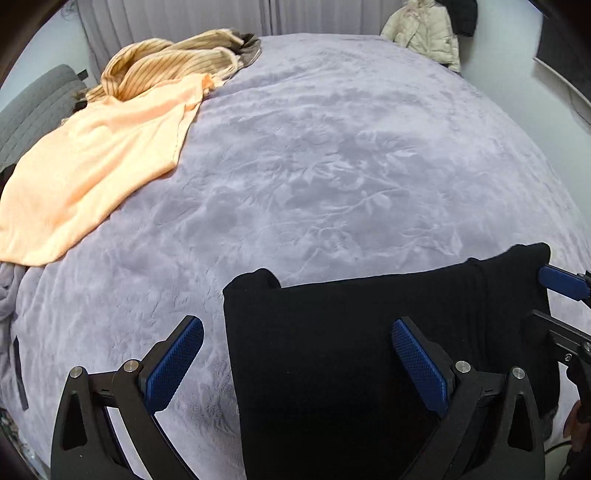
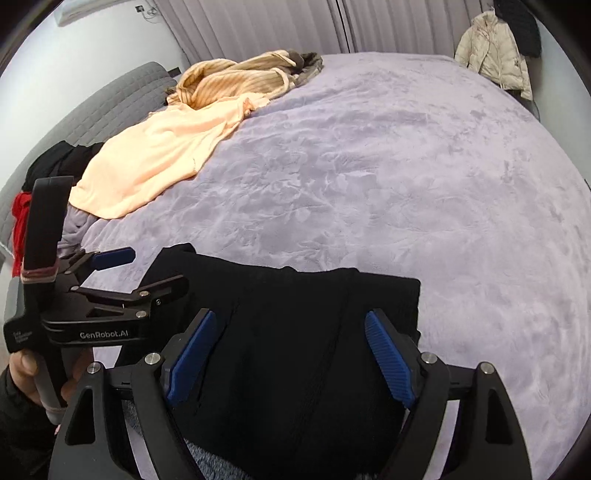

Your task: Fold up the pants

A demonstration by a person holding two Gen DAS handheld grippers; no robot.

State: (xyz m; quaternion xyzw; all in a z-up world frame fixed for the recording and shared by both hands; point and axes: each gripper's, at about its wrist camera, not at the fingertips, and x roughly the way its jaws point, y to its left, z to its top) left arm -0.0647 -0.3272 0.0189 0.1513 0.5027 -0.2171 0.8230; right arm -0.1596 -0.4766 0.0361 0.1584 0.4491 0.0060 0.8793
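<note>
Black pants [image 1: 314, 369] lie folded on the lavender blanket [image 1: 332, 166] at the near edge of the bed. My left gripper [image 1: 295, 328] hangs open above their left edge, with one blue pad over the blanket and the other over the cloth. In the right wrist view the pants [image 2: 295, 369] fill the lower middle, and my right gripper [image 2: 291, 317] stands open above them with nothing pinched. The left gripper [image 2: 147, 269] shows at the left there, held by a hand [image 2: 22, 373]. A fingertip of the right gripper [image 1: 561, 284] pokes in at the pants' right edge.
A peach garment [image 1: 92, 177] and a striped tan one [image 1: 173, 66] lie at the bed's far left. Black and red clothes [image 2: 44, 173] are piled by the grey headboard [image 2: 110, 107]. A cream jacket [image 2: 495, 55] hangs on the far wall near the curtains [image 2: 295, 26].
</note>
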